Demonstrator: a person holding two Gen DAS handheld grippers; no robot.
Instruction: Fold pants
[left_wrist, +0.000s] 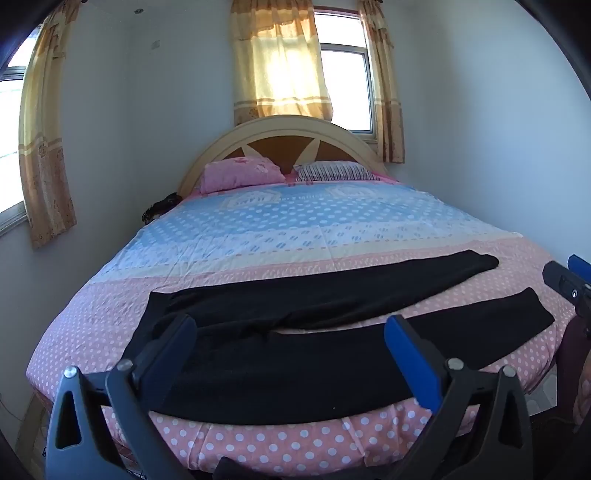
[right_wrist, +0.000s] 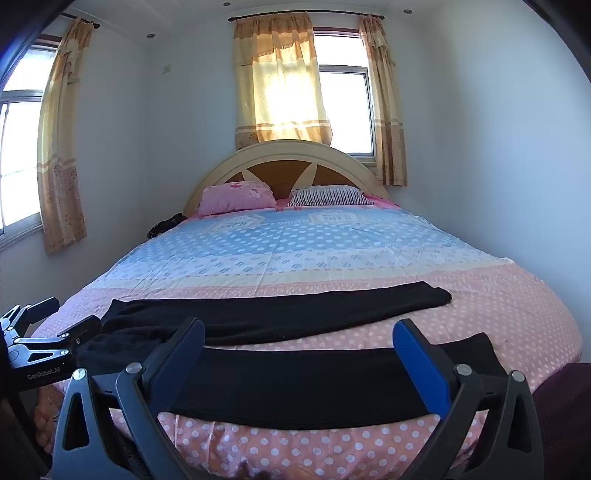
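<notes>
Black pants (left_wrist: 295, 332) lie spread flat across the near end of the bed, waist to the left, both legs running to the right with a strip of sheet between them. My left gripper (left_wrist: 291, 347) hovers open above the seat and near leg, nothing between its fingers. In the right wrist view the pants (right_wrist: 280, 317) look the same, and my right gripper (right_wrist: 299, 350) stands open over the near leg, holding nothing. The right gripper's tips (left_wrist: 565, 280) show at the left wrist view's right edge. The left gripper (right_wrist: 44, 339) shows at the right wrist view's left edge, by the waist.
The bed (left_wrist: 280, 229) has a pink and blue dotted sheet, with its front edge (right_wrist: 295, 450) right below the grippers. A pink pillow (left_wrist: 242, 174) and a striped pillow (left_wrist: 334, 171) lean at the headboard. Walls stand close on both sides; curtained windows are behind and to the left.
</notes>
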